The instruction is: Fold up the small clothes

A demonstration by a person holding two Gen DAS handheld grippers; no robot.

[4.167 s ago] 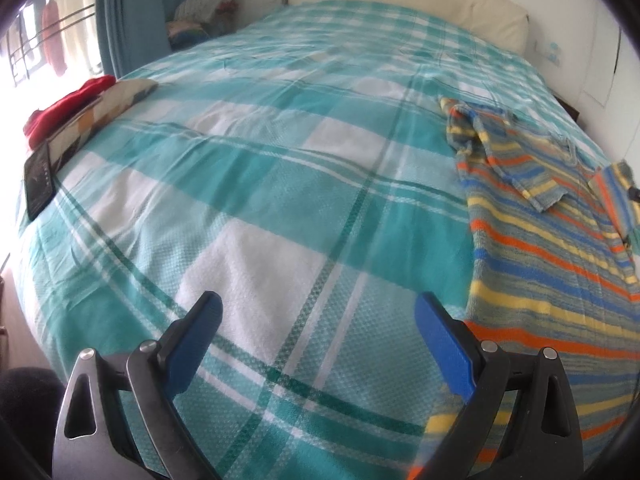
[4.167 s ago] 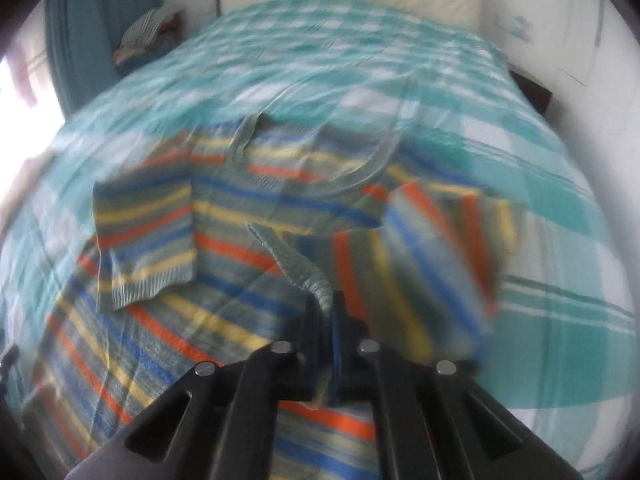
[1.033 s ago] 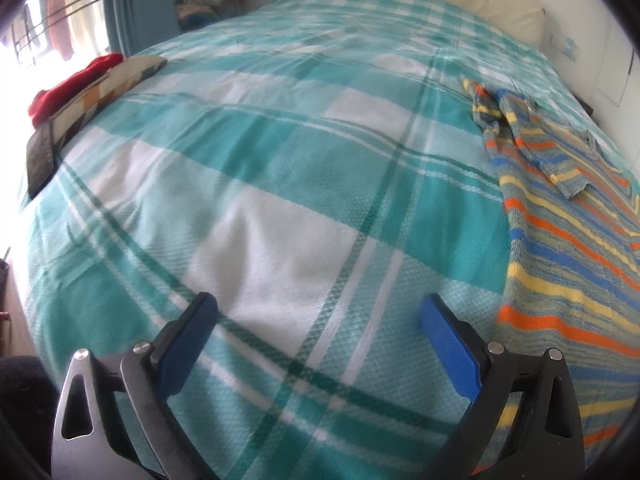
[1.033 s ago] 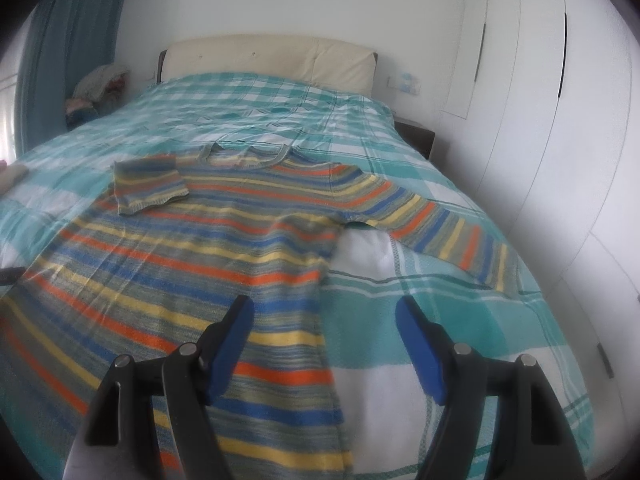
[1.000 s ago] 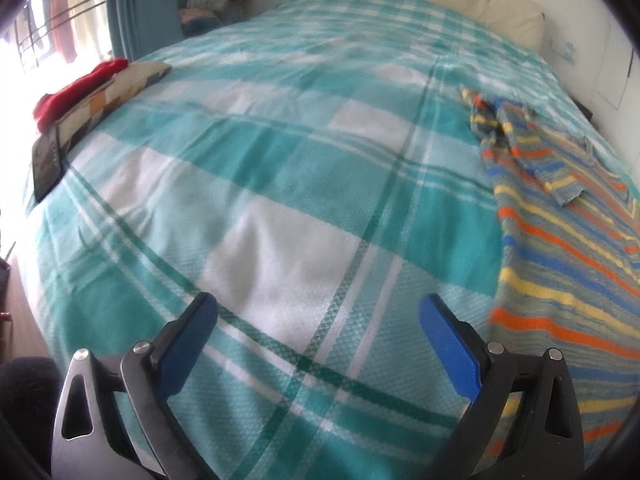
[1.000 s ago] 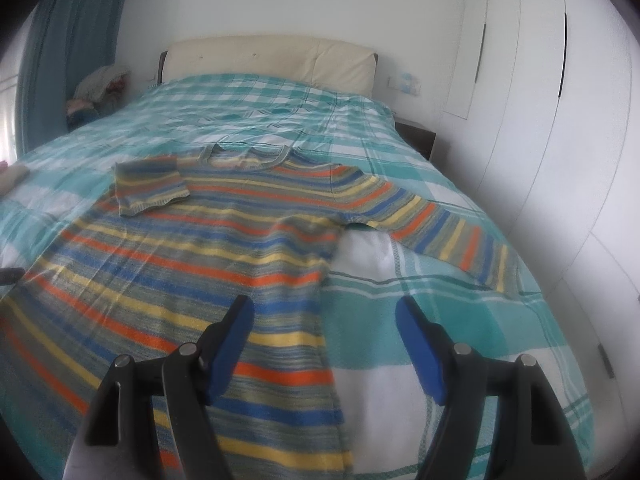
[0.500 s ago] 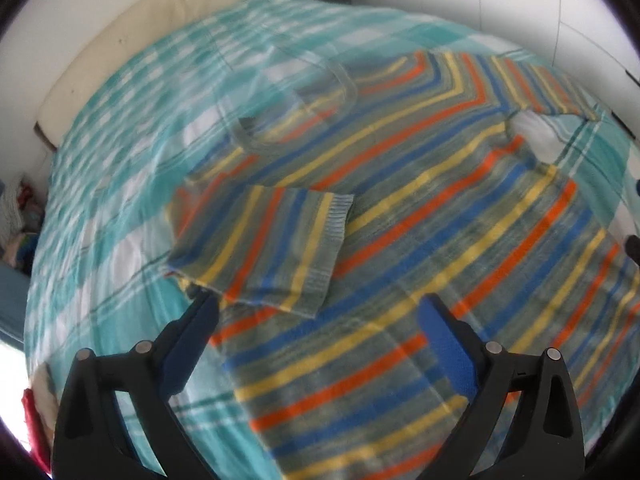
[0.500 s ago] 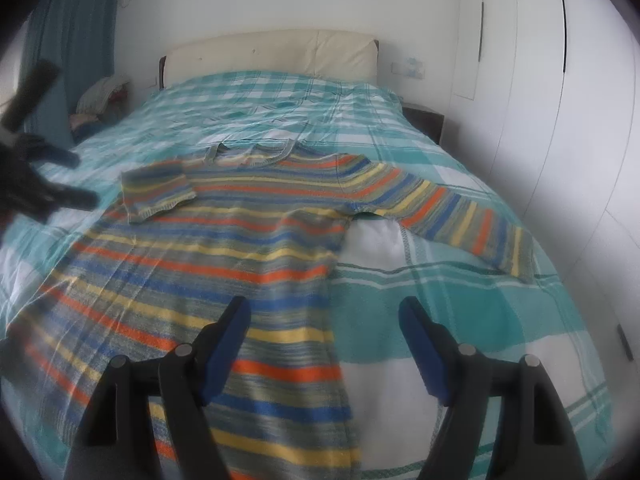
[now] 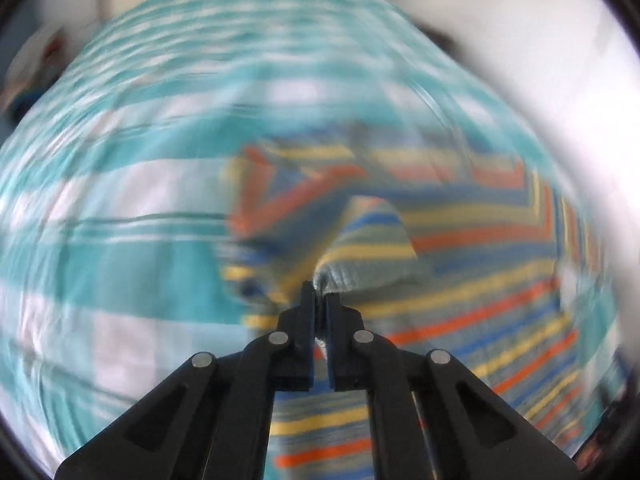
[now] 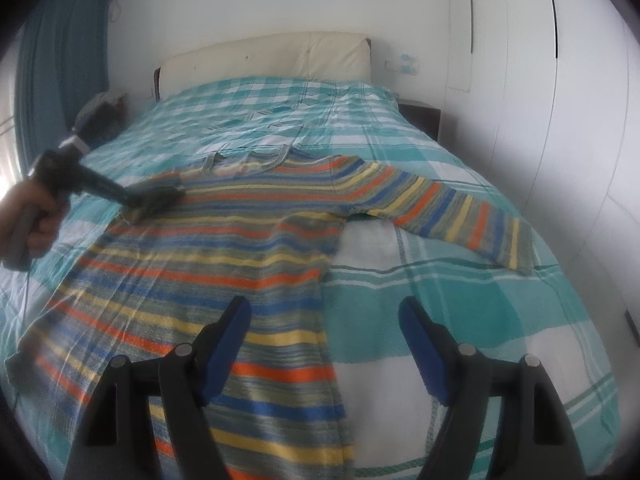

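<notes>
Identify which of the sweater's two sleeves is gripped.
The folded-in sleeve on the sweater's left side, pinched by the left gripper; the other sleeve lies outstretched, untouched.

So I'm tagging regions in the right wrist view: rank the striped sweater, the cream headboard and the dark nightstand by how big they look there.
1. striped sweater, by far the largest.
2. cream headboard, though it is farther from the camera, so its true size is unsure.
3. dark nightstand, smallest and partly hidden by the bed.

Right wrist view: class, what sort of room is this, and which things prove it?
Most likely a bedroom: a bed in teal checked cover, a padded cream headboard, and white wardrobe doors alongside.
</notes>
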